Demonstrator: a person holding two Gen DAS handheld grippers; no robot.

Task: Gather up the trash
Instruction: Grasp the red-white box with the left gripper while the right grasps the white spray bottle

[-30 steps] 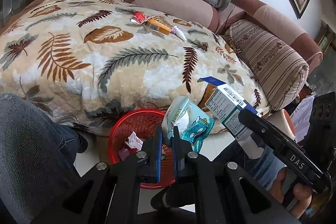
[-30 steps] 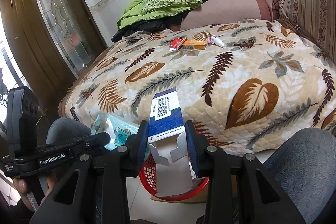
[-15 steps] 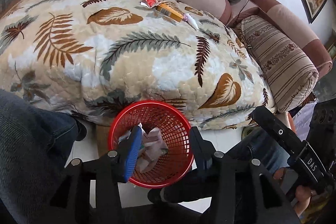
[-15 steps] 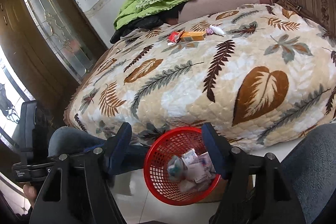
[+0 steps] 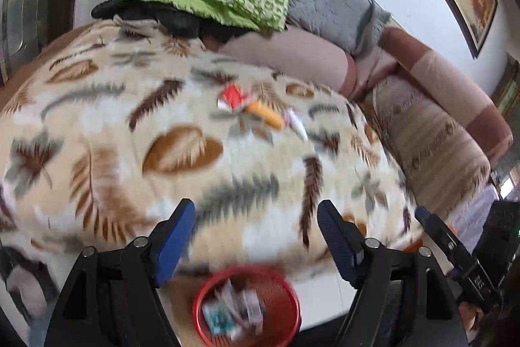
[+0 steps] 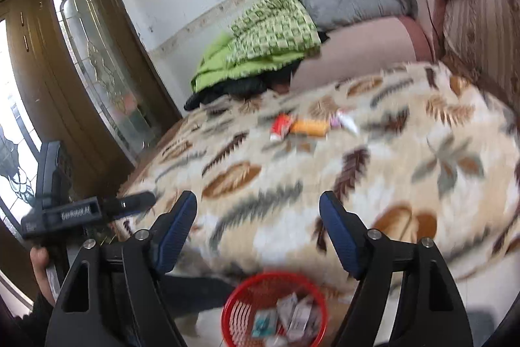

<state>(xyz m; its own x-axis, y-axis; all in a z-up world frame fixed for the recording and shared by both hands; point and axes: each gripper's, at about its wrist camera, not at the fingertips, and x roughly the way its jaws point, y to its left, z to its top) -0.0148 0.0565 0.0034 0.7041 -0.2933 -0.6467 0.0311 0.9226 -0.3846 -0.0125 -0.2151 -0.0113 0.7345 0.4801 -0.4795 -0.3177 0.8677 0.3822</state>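
— Red basket (image 5: 199, 311) on the floor, right by the bed's edge, with packets (image 5: 232, 309) and cartons lying inside!

— And both tools?

— Left gripper (image 5: 255, 225) has its jaws opening wide, with nothing between the blue pads. Right gripper (image 6: 258, 223), same story: jaws spreading, empty.

— More trash about?

— Yes! Up on the leaf-print blanket (image 5: 182, 148), a red wrapper (image 5: 231, 97), an orange box (image 5: 265, 114) just beside it, and a small white tube (image 5: 297, 124) next along, all well apart from the basket. Bit blurry, mind.

— Anything behind?

— Green quilt (image 6: 269, 38) piled at the far end.
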